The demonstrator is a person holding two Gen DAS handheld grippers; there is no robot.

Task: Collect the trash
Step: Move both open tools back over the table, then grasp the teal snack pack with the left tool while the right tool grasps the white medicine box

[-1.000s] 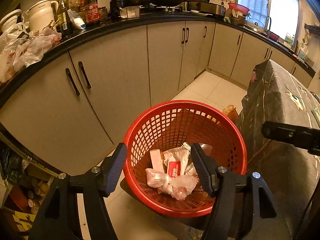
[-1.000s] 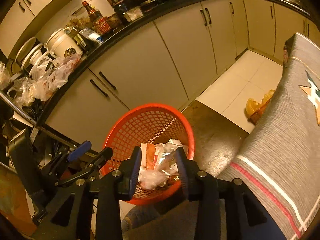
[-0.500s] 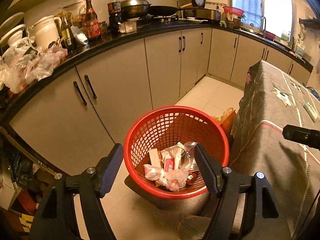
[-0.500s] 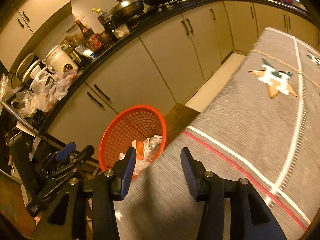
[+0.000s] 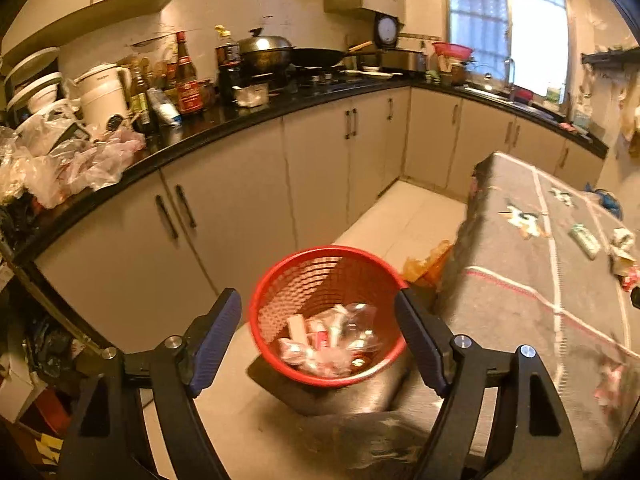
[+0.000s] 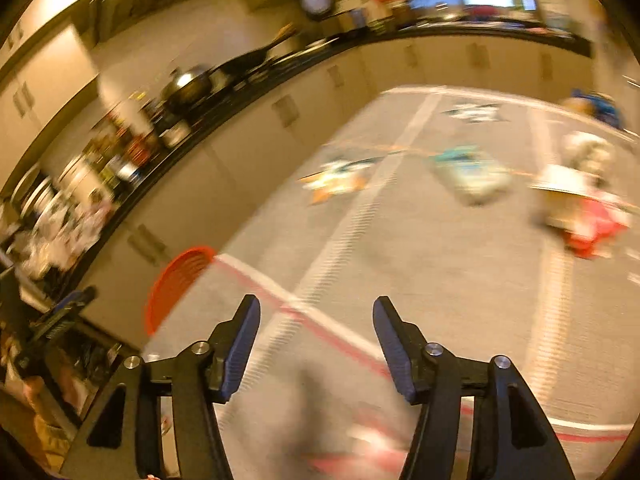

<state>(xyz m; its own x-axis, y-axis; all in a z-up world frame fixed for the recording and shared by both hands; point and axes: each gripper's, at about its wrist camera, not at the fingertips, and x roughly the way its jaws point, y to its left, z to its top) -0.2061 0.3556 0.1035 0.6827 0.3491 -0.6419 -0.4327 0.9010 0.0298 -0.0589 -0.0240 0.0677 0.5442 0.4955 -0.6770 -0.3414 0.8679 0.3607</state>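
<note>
A red mesh trash basket (image 5: 280,276) stands on the floor beside the table, with wrappers and clear plastic (image 5: 332,340) lying inside. My left gripper (image 5: 318,338) hangs above it, its jaws opening with nothing gripped between them. My right gripper (image 6: 316,332) is over the grey tablecloth (image 6: 420,272), jaws opening and empty. Blurred trash lies ahead of it on the cloth: a teal and white packet (image 6: 472,176) and a red and white wrapper pile (image 6: 580,212). The same packet (image 5: 585,240) and crumpled pile (image 5: 622,252) show at the right edge of the left wrist view. The basket rim (image 6: 176,284) is at the right wrist view's left.
A black countertop (image 5: 280,108) with bottles, a white kettle (image 5: 102,96), a wok and plastic bags runs above beige cabinets (image 5: 248,208). An orange bag (image 5: 426,264) lies on the floor by the table corner. Clutter fills the low shelf at left.
Both grippers have opened wider. The left one rose and pulled back from the basket. The right one swung from over the basket to over the table, toward the trash there.
</note>
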